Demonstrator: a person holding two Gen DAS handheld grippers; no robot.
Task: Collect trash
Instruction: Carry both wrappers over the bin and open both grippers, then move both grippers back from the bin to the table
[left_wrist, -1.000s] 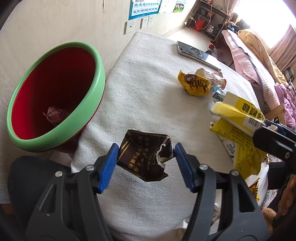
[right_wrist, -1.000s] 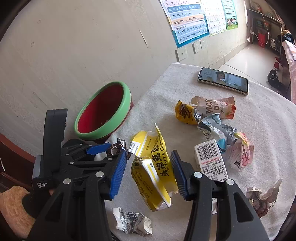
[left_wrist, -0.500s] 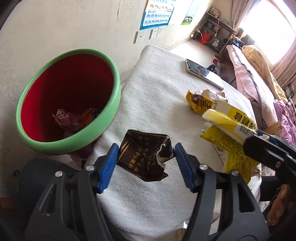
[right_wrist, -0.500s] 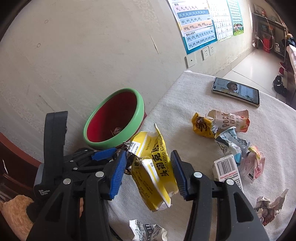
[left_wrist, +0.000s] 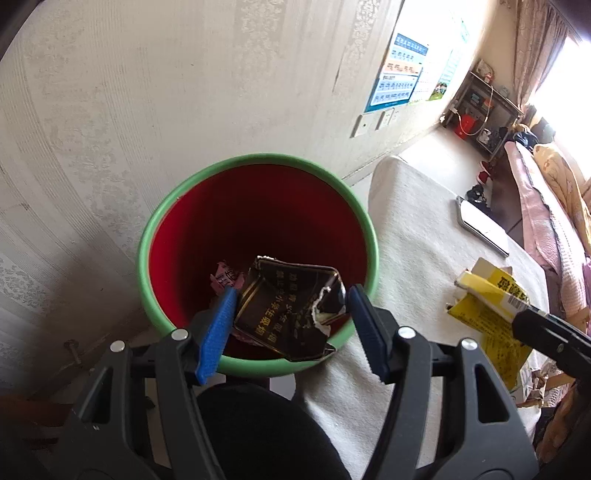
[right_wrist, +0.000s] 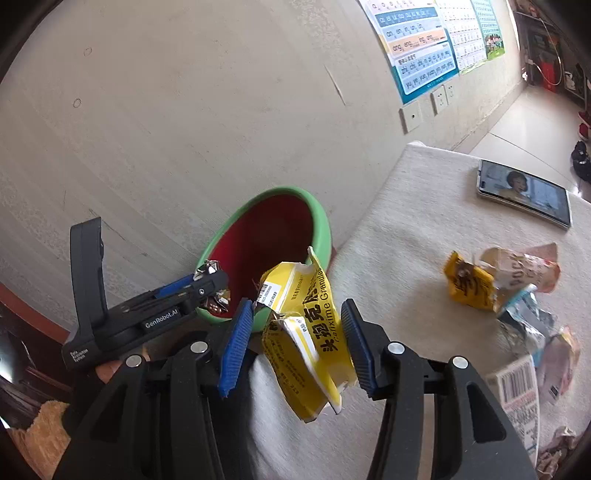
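Both pairs of fingers are clamped on trash. On the left gripper (left_wrist: 291, 325) the blue fingers (left_wrist: 218, 332) stand partly apart and pinch a crumpled dark wrapper (left_wrist: 291, 314) by its two edges. That wrapper hangs over the open mouth of the red bin (left_wrist: 258, 236) with the green rim, which stands beside the desk (left_wrist: 417, 258) against the wall. Some pink trash (left_wrist: 227, 277) already lies at the bottom of the bin.

On the right gripper (right_wrist: 295, 343) the fingers (right_wrist: 236, 343) are also partly apart, closed on a torn yellow medicine packet (right_wrist: 306, 332). It is held above the desk edge, near the bin's rim but not yet over the opening.

To do this step well, I judge the left side should let go only while the wrapper sits squarely above the red interior; a light foil piece may drift or cling to a pad, so a wide release and a small shake would help. The right side should wait until the left clears, then carry the packet fully past the rim before releasing.

More wrappers (right_wrist: 498, 284) and a phone (right_wrist: 524, 192) remain on the desk.
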